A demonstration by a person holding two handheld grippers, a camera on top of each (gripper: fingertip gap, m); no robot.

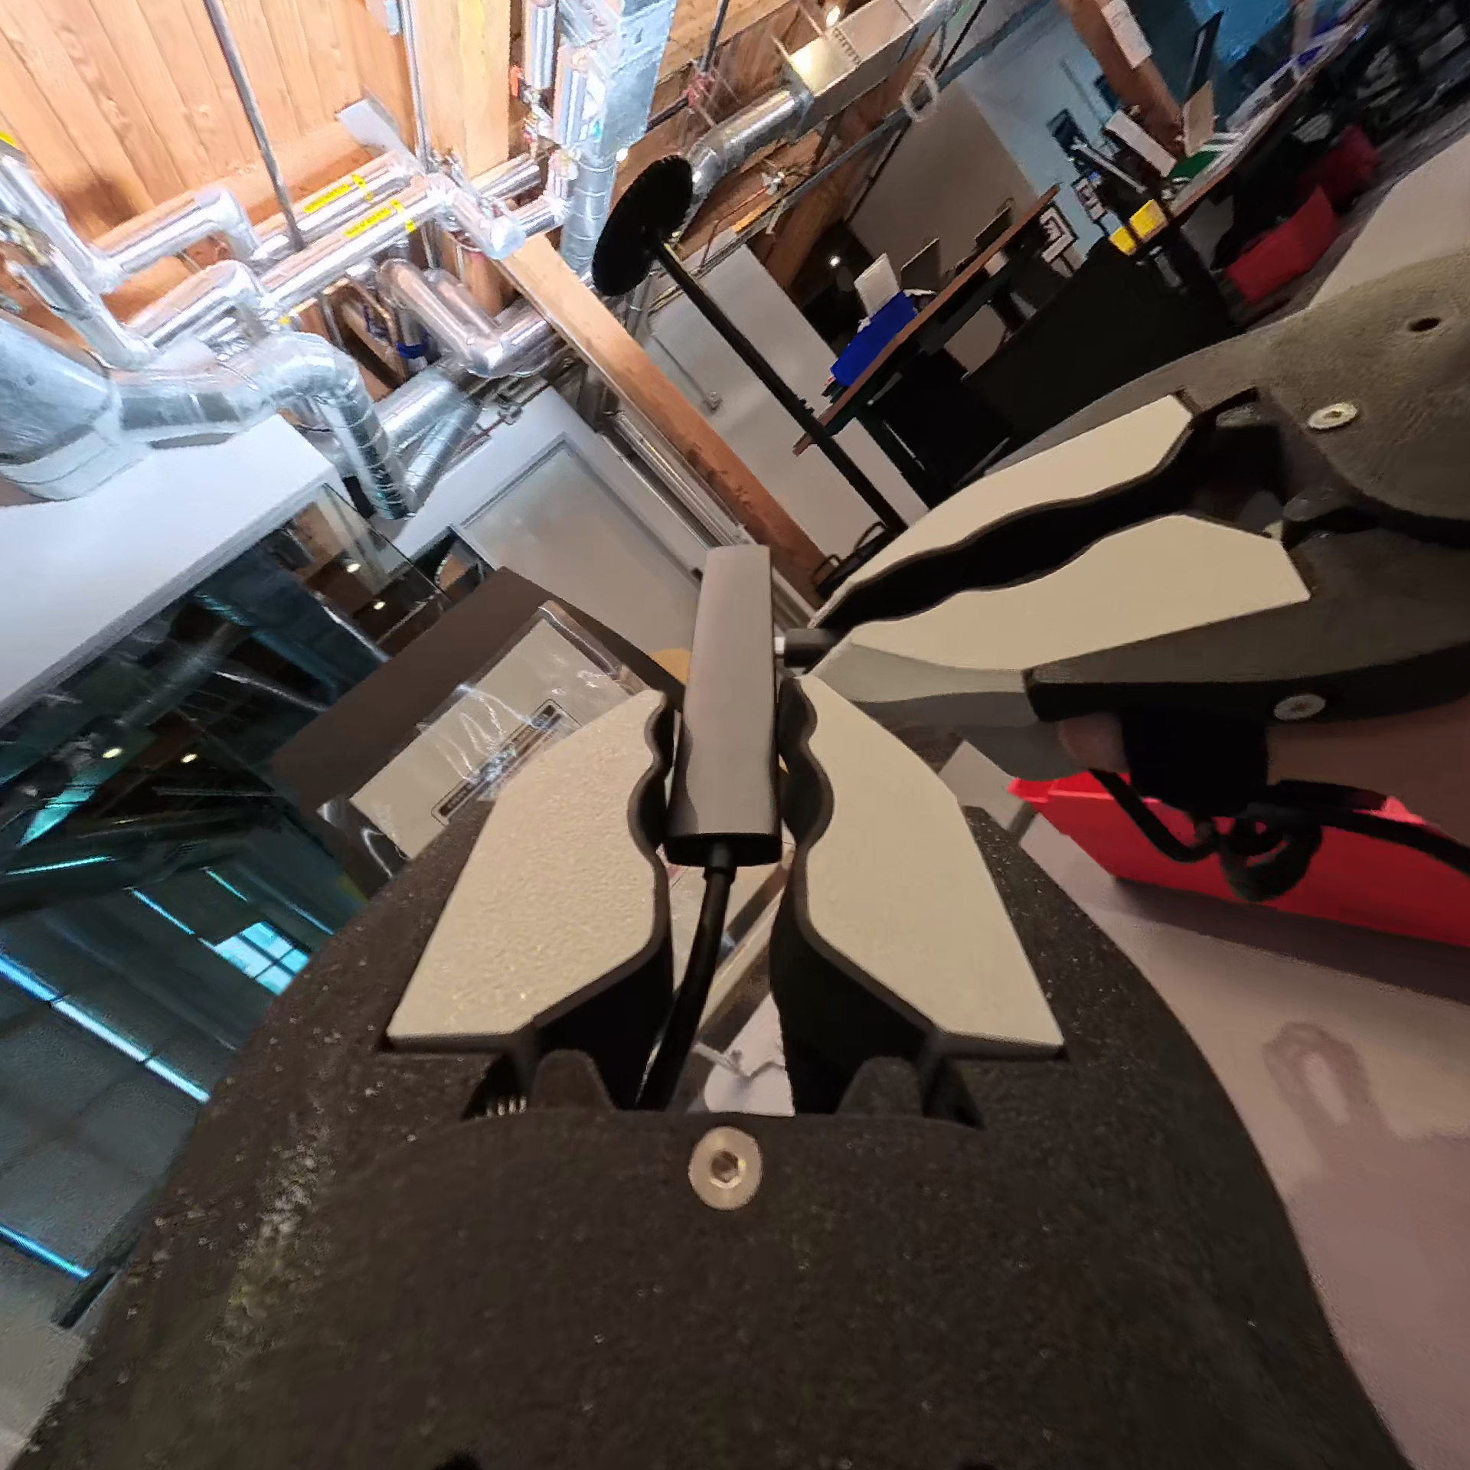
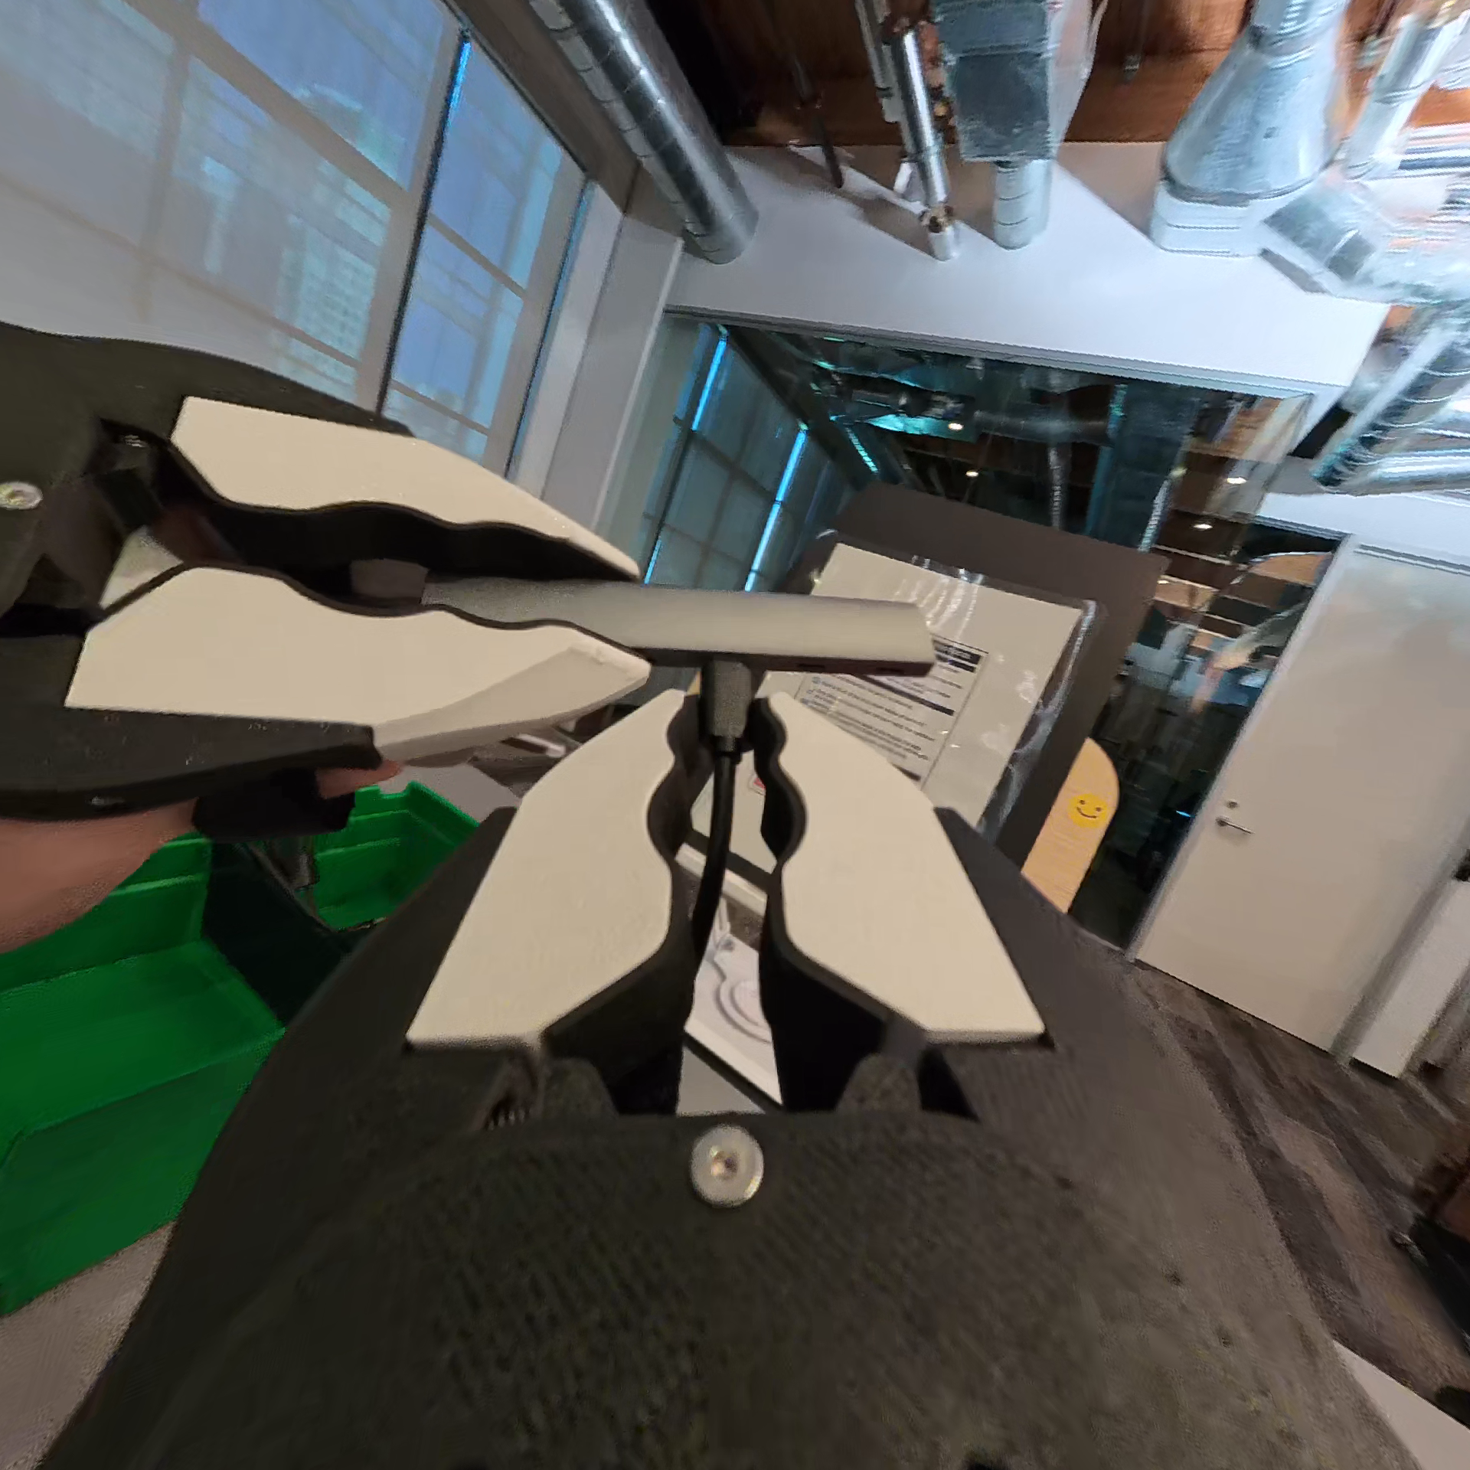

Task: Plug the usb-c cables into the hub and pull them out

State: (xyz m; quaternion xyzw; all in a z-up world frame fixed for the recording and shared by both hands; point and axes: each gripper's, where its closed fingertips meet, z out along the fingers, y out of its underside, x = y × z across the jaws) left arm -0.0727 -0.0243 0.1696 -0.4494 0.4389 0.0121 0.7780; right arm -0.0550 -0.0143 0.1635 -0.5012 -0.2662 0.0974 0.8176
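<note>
Workshop with silver ceiling ducts, glass walls and bins, both grippers raised above the table.

A green bin sits low on the left of the right wrist view. The left gripper clenches the grey hub by its cabled end, the hub's own cord trailing down between the fingers. At the hub's side the right gripper pinches the plug of a black usb-c cable, which is seated in a port on the hub's edge, in the air above the table. A red bin lies to the right, under the right gripper in the left wrist view.
</note>
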